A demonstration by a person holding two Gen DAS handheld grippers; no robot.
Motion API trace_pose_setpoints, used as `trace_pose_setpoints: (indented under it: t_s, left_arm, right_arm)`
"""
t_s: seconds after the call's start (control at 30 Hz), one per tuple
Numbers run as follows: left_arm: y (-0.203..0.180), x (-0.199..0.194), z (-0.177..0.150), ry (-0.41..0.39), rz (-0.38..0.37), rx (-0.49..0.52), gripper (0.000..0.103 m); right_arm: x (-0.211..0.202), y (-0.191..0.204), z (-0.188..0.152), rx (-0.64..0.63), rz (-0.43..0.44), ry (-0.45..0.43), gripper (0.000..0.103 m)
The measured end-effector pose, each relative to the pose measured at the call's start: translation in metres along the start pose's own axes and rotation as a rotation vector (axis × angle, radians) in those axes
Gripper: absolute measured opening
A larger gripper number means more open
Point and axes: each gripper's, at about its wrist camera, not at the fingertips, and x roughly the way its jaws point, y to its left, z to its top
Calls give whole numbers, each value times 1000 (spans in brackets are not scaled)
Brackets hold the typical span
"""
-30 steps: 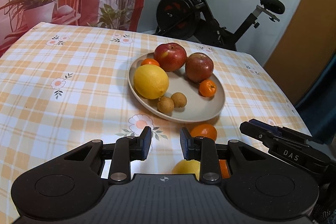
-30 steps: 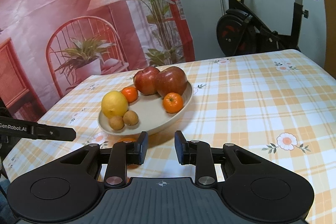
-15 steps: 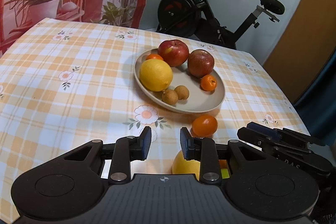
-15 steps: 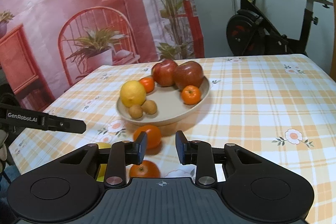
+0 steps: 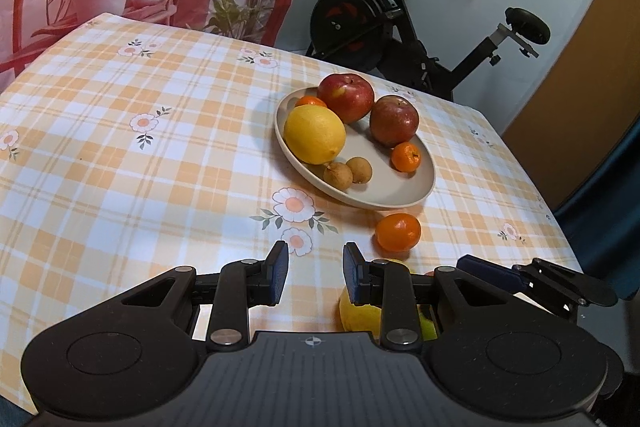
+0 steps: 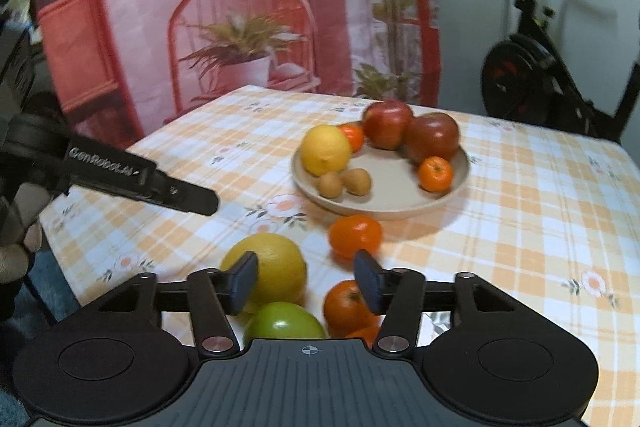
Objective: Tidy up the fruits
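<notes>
Holding two red apples [image 5: 347,98], a big yellow lemon [image 5: 315,134], small mandarins and two brown round fruits, the beige round plate [image 5: 416,193] sits toward the desk's [image 5: 120,131] far edge. Loose on the checked cloth near the near edge lie an orange mandarin [image 6: 355,236], a second yellow lemon [image 6: 276,267], a green apple [image 6: 286,323] and another mandarin [image 6: 346,305]. The right gripper [image 6: 306,279] hovers over these, jaws opening, nothing pinched. The left gripper [image 5: 312,277] is pressed to its narrowest, empty.
</notes>
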Motion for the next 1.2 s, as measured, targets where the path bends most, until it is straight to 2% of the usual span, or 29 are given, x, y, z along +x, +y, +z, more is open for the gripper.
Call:
trace_pose_setpoints:
  t_s: [0.07, 0.17, 0.37, 0.5, 0.6, 0.73, 0.83, 1.2]
  left_arm:
    - [1, 0, 0, 0, -4, -2, 31]
    - [2, -1, -1, -2, -9, -9, 31]
    - [5, 0, -1, -2, -16, -22, 31]
    - [7, 1, -1, -3, -19, -32, 31]
    - [9, 1, -1, -4, -21, -38, 31]
    - [11, 2, 0, -7, -27, -50, 31]
    - [12, 3, -1, -4, -35, -56, 31]
    - [27, 5, 7, -20, -39, -131, 31]
  right_arm:
    - [2, 6, 2, -29, 6, 10, 60]
    - [8, 17, 4, -88, 24, 39, 63]
    - [25, 39, 4, -236, 43, 110, 64]
    - [34, 42, 5, -270, 30, 136, 64]
    - [40, 39, 5, -272, 32, 162, 64]
    - [45, 38, 6, -272, 53, 177, 58]
    - [47, 40, 6, -274, 50, 172, 57]
    - [72, 28, 21, -83, 62, 131, 57]
